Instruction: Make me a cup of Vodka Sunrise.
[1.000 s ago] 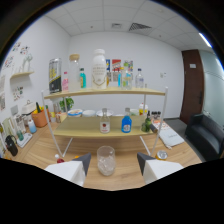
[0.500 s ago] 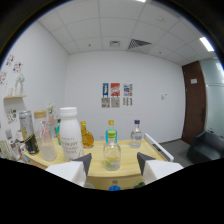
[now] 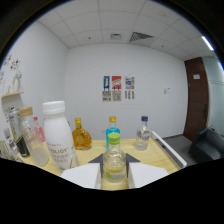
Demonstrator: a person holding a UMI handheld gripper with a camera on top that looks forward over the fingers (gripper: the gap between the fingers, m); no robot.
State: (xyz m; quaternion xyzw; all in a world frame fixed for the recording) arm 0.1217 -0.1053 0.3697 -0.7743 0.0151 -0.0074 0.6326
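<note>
A small clear bottle with a green cap (image 3: 114, 159) stands upright between my fingertips on the top board of a wooden shelf (image 3: 155, 156). My gripper (image 3: 114, 165) is shut on it, with the dark fingertips (image 3: 98, 162) against its two sides. Its base is hidden below the fingers. Just beyond it stands a blue-labelled bottle with a yellow cap (image 3: 113, 128). To the left of that are an amber round bottle (image 3: 81, 137) and a tall white bottle with a white cap (image 3: 57, 136). A clear bottle with a dark blue cap (image 3: 143, 134) stands beyond the right finger.
More clear bottles (image 3: 31, 142) crowd the shelf's left end, next to a small wall shelf (image 3: 11, 97). The white back wall carries three posters (image 3: 117, 89). A dark door (image 3: 202, 95) and a dark sofa (image 3: 210, 145) lie to the right.
The view rose from a glass on the lower table to the top shelf, then moved in on the green-capped bottle. The fingers have narrowed onto its sides.
</note>
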